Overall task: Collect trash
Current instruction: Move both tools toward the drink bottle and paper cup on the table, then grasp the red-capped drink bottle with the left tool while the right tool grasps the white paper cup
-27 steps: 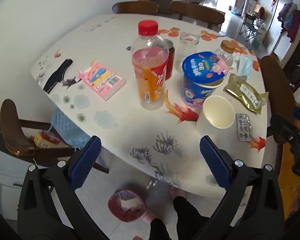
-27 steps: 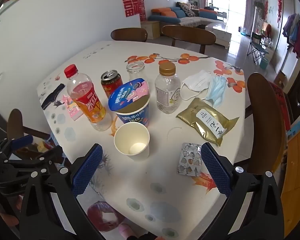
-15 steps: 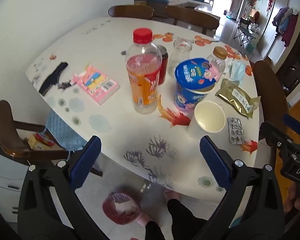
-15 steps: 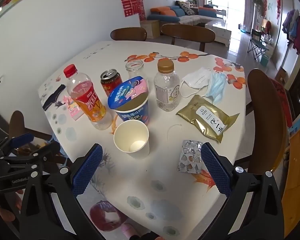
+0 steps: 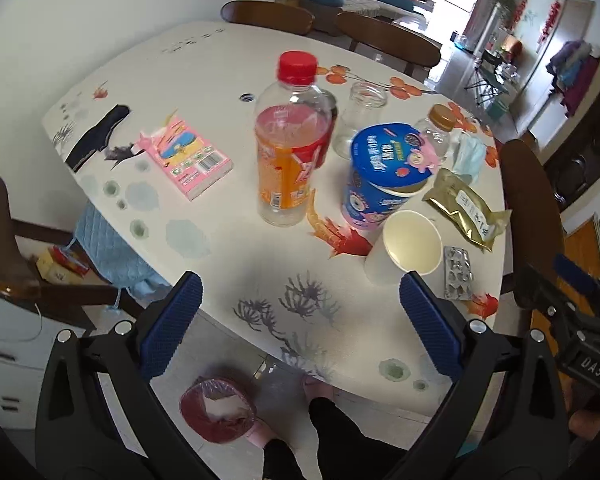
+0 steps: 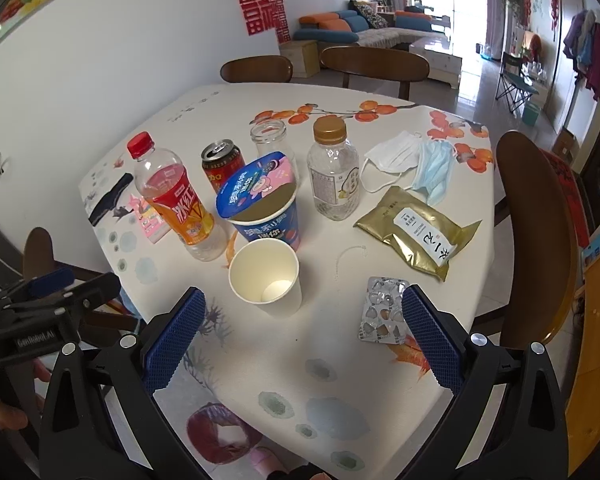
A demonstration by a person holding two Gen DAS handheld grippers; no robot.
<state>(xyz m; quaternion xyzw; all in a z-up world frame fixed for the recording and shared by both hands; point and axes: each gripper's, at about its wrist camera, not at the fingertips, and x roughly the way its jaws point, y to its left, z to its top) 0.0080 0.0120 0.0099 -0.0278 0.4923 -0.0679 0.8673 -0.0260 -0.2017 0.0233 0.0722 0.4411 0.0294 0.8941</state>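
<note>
Trash stands on the white patterned table [image 6: 340, 360]: a red-capped drink bottle [image 5: 286, 152] [image 6: 176, 204], a blue noodle cup [image 5: 384, 176] [image 6: 264, 204], a white paper cup [image 5: 404, 248] [image 6: 266, 276], a blister pack [image 6: 382, 310] [image 5: 457, 267], a gold pouch [image 6: 418, 230], face masks [image 6: 412, 160], a clear gold-capped bottle [image 6: 334, 172], a can [image 6: 222, 164], a glass jar [image 6: 270, 140] and a pink packet [image 5: 188, 154]. My left gripper [image 5: 300, 320] is open near the table's front edge. My right gripper [image 6: 304, 336] is open, just short of the paper cup.
A red-lined trash bin [image 5: 218, 410] [image 6: 220, 434] stands on the floor under the table's near edge, beside the person's legs [image 5: 332, 420]. Wooden chairs stand at the far side [image 6: 374, 64], the right [image 6: 536, 220] and the left [image 5: 4, 248].
Both grippers have moved a little closer to the table. Nothing on the table has moved.
</note>
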